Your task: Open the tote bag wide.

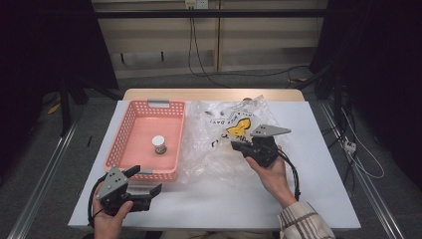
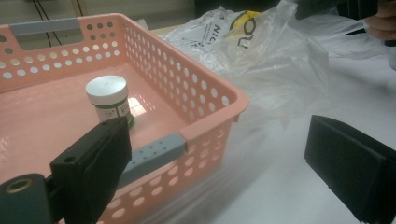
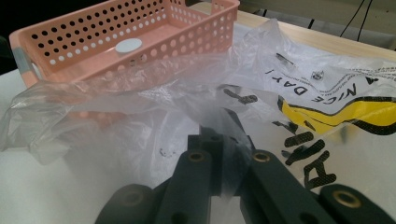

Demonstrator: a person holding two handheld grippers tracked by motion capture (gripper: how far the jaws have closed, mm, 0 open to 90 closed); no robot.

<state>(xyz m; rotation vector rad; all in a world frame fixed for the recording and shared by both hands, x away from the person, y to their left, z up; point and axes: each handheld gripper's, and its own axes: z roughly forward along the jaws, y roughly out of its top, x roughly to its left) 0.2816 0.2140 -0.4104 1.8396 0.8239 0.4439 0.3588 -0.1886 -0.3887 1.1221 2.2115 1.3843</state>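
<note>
Two hand-held grippers noted: our right hand-held gripper [image 3: 224, 186] pinches the crinkled clear plastic bag [image 1: 226, 134] on the white worktop [image 1: 318, 149], presumably to lift it, while our left hand-held gripper [image 1: 144, 183] waits wide open beside the pink perforated basket [image 1: 130, 115].

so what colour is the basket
Pink basket, with grey handles; clearest in the left gripper view.

From my seat, the right gripper's [image 3: 223, 154] fingertips were veiled behind the plastic bag [image 3: 196, 93] film at lower centre. The jar's [image 2: 110, 100] label was too small to read, its base hidden behind a jaw. The basket [image 2: 196, 88] ran off the left edge.
</note>
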